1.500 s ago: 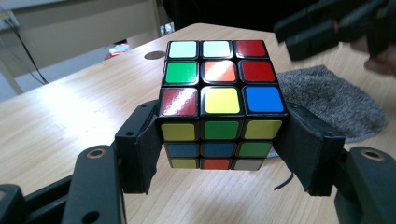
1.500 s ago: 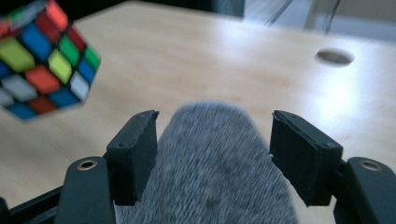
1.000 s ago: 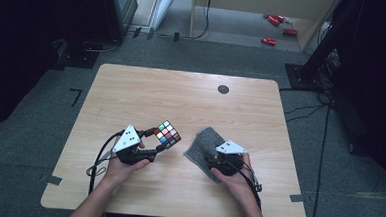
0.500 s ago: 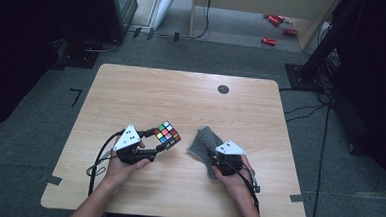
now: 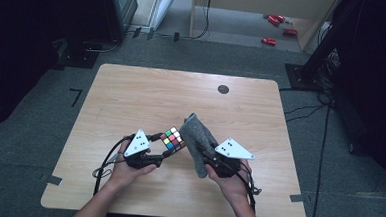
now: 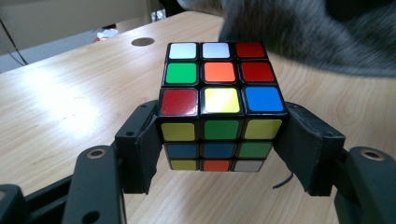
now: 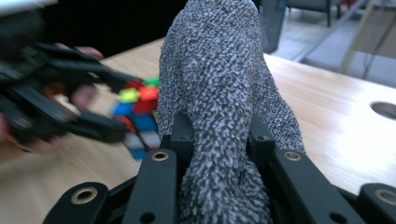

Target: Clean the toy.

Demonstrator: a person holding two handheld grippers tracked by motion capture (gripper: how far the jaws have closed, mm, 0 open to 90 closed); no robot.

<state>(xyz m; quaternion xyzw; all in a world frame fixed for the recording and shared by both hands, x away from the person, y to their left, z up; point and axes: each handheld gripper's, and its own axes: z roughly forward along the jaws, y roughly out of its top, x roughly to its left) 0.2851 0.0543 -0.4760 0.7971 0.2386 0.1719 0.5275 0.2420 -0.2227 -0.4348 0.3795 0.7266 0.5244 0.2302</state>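
One pale wooden counter point(image 5: 131, 100) with rounded corners carries the work, and a single small dark round disc point(image 5: 223, 89) is set into its far side. Two forearms come in from the near edge, each hand holding one hand-held gripper.

One grey knitted cloth point(image 5: 197, 139) is the largest loose thing. It is bunched between the jaws of the right hand-held gripper point(image 5: 209, 162), which are clamped on it; those jaws have just been closing, with the cloth between them. In the right gripper view the cloth point(image 7: 219, 93) stands up from the jaws as a tall fold, and it is lifted clear of the counter.

One multicoloured three-by-three puzzle cube point(image 5: 172, 139) sits just left of the cloth, near the middle of the counter's near half. The left hand-held gripper point(image 5: 164, 152) is closed on it, one black jaw pressed to each side of the cube point(image 6: 219, 116). Its top face shows two white, three red, one green, one orange, one yellow and one blue tile. The cloth hangs just beyond the cube.
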